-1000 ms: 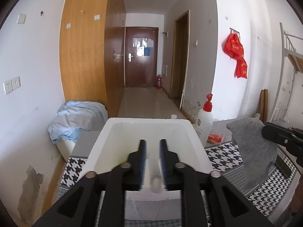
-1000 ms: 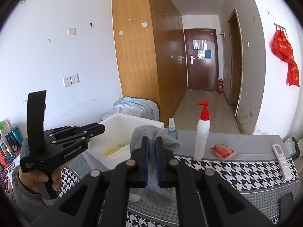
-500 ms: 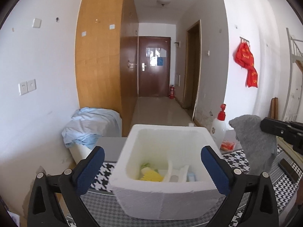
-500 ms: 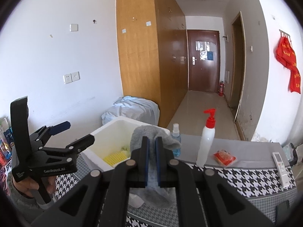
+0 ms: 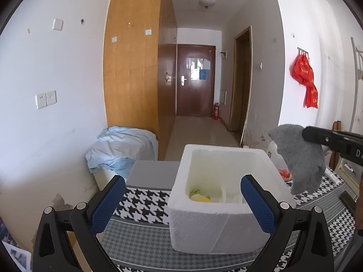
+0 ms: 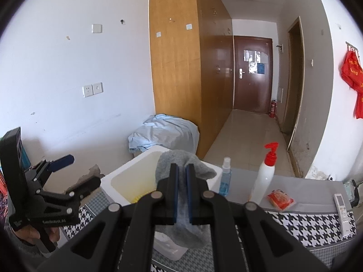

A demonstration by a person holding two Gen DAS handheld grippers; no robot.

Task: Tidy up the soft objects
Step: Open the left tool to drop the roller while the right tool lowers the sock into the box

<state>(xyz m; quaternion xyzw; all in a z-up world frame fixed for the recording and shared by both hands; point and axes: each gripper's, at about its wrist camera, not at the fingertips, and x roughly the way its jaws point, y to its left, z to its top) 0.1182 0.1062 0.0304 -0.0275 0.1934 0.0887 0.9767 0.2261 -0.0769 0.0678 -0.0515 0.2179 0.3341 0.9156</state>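
A white foam box (image 5: 226,213) stands on the houndstooth tablecloth; it holds yellow and white soft items (image 5: 200,197). It also shows in the right wrist view (image 6: 127,181). My left gripper (image 5: 181,201) is wide open and empty, held just in front of the box; it shows in the right wrist view (image 6: 68,174) at the left. My right gripper (image 6: 182,190) is shut on a grey cloth (image 6: 181,165) that hangs down, above and right of the box. The cloth shows in the left wrist view (image 5: 301,156) beside the box's right rim.
A white pump bottle with red top (image 6: 264,176), a blue spray bottle (image 6: 225,176), an orange packet (image 6: 280,199) and a white remote (image 6: 342,210) stand on the table at the right. A light-blue cloth heap (image 5: 120,147) lies behind, by the wooden wardrobe.
My left gripper opened from shut, let go of a white item over the box and drew back. The right gripper moved the grey cloth closer to the box.
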